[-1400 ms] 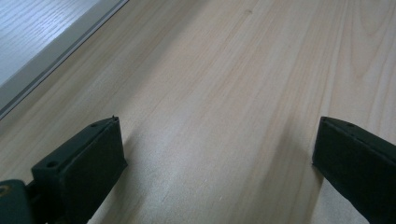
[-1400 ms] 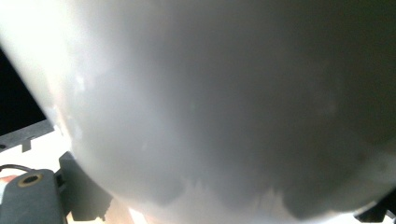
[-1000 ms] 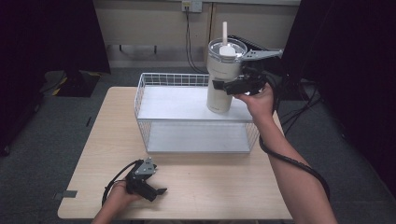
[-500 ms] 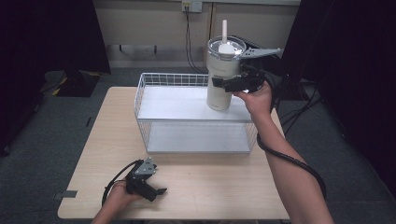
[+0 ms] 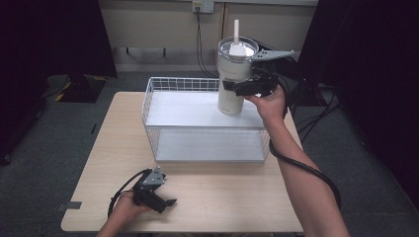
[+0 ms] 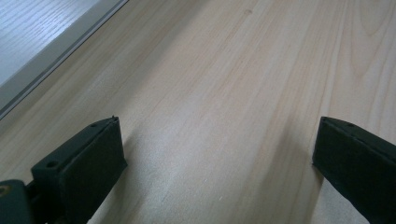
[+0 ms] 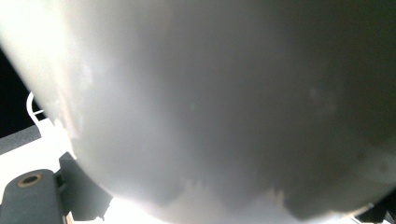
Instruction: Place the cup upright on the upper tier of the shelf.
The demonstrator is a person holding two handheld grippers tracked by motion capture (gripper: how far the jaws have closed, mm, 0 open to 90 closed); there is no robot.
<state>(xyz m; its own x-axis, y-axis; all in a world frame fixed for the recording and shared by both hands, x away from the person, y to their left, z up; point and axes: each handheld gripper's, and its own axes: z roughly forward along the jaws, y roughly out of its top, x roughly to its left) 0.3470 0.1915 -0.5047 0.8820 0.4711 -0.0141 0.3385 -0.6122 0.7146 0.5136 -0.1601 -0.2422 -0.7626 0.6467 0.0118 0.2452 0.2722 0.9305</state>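
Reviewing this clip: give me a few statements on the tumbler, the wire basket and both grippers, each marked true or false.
1. The right gripper is shut on the tumbler. True.
2. The tumbler lies on its side in the wire basket. False: it is upright, held up at the basket's far right corner.
3. The left gripper is open, near the table's front edge. True: the left gripper view shows bare wood between its spread jaws.
4. The tumbler has no lid or straw. False: a clear lid and a white straw top it.
5. The left gripper holds the basket's rim. False: it is apart from the basket, holding nothing.
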